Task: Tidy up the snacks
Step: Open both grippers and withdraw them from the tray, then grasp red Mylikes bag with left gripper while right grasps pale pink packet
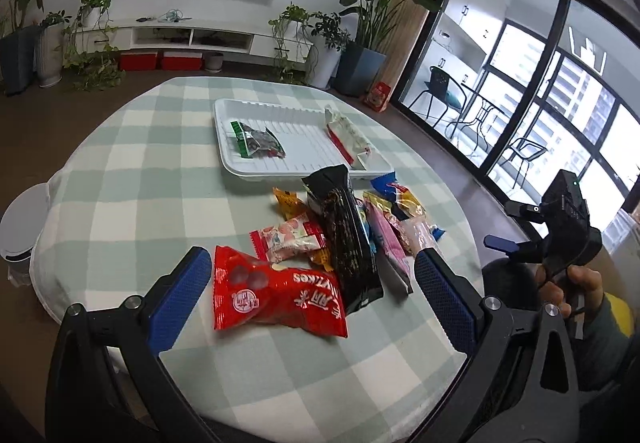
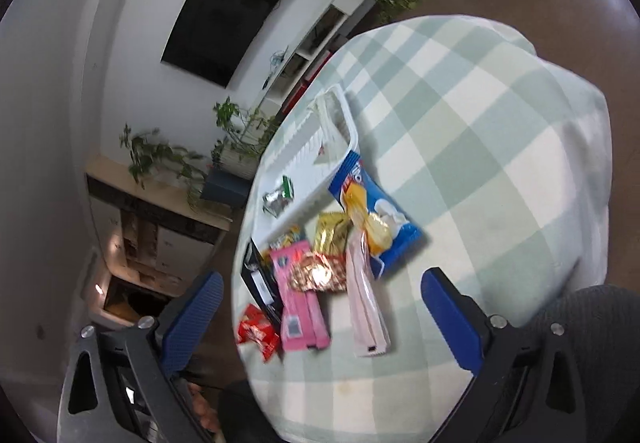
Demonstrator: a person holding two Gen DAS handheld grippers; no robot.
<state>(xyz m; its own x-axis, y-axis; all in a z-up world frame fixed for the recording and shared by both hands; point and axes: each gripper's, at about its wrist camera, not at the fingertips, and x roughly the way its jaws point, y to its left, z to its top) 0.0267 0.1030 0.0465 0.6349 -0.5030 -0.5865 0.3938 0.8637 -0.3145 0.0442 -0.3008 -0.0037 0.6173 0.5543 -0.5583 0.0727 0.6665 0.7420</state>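
Crinkly foil snack packets (image 1: 340, 243) heap on checked cloth (image 1: 132, 183); both grippers' fingers (image 1: 180, 299) spread, empty.

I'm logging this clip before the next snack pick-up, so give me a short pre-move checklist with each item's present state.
1. Left gripper open with nothing between its blue pads: ok.
2. Right gripper open and empty: ok.
3. White ribbed plastic tray has bare floor for more snacks, holding only a green-edged dark packet and a white-and-red packet: ok.
4. Red crinkled snack bag lies nearest the left gripper, its right end tucked under the long black packet: not ok for a clean lift.
5. Remaining snacks sorted: not ok, they overlap in a pile on the green-and-white checked tablecloth.
6. Right wrist view sharp: not ok, blurred.
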